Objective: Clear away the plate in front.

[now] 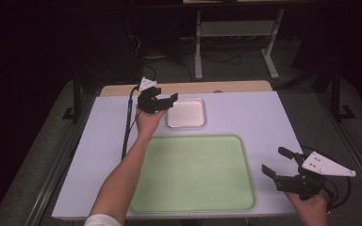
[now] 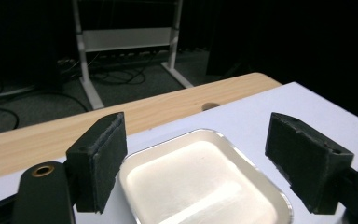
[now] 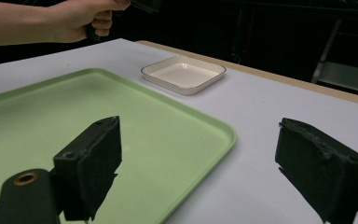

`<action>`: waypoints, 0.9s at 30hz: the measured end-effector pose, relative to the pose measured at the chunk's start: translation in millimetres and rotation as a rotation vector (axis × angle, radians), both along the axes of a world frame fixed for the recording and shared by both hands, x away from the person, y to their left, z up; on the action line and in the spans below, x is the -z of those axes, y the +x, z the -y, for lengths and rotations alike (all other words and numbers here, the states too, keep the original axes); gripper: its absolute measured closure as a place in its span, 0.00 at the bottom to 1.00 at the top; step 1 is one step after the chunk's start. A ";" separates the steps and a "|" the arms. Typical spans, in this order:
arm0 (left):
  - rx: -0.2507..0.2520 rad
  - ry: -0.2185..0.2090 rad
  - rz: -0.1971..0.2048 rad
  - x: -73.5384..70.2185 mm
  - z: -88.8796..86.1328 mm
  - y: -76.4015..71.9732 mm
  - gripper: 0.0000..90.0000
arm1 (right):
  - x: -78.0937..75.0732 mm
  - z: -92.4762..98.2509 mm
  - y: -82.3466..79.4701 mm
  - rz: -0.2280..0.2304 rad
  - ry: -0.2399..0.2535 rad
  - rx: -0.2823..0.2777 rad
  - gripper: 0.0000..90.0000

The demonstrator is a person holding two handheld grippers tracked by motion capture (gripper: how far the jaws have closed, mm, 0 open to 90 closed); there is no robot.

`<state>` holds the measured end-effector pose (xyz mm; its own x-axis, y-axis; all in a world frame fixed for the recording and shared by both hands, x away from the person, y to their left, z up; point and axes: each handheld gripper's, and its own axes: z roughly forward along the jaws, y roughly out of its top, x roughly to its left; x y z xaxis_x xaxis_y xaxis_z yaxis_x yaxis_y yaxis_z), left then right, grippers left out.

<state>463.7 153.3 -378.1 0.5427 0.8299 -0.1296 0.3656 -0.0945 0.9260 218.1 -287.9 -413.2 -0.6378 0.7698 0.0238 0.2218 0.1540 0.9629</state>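
A small square white dish (image 1: 186,112) with a metal rim sits on the white table behind a large light-green tray (image 1: 194,173). My left gripper (image 1: 162,100) hovers open at the dish's left edge; in the left gripper view the empty dish (image 2: 200,184) lies between and beyond the spread pads (image 2: 103,158). My right gripper (image 1: 277,162) stands open at the tray's right front corner, over bare table. In the right gripper view its jaws frame the tray's corner (image 3: 177,140), with the dish (image 3: 183,73) farther off. Both dish and tray are empty.
The white tabletop (image 1: 259,117) has a wooden strip (image 1: 188,87) along its far edge. Beyond it a dark floor holds a metal stand (image 1: 235,33) and cables. A black cable (image 1: 127,127) trails from the left gripper along the table's left side.
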 end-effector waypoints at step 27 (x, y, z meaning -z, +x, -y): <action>-0.049 -0.006 -0.158 25.1 4.0 34.7 0.23 | -1.4 1.4 -1.4 0.006 0.000 0.008 0.15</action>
<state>498.5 149.2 -403.1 0.4740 0.8539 -0.2150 0.5107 -0.0677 0.8571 216.6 -289.3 -411.8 -0.6317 0.7749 0.0202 0.2176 0.1522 0.9641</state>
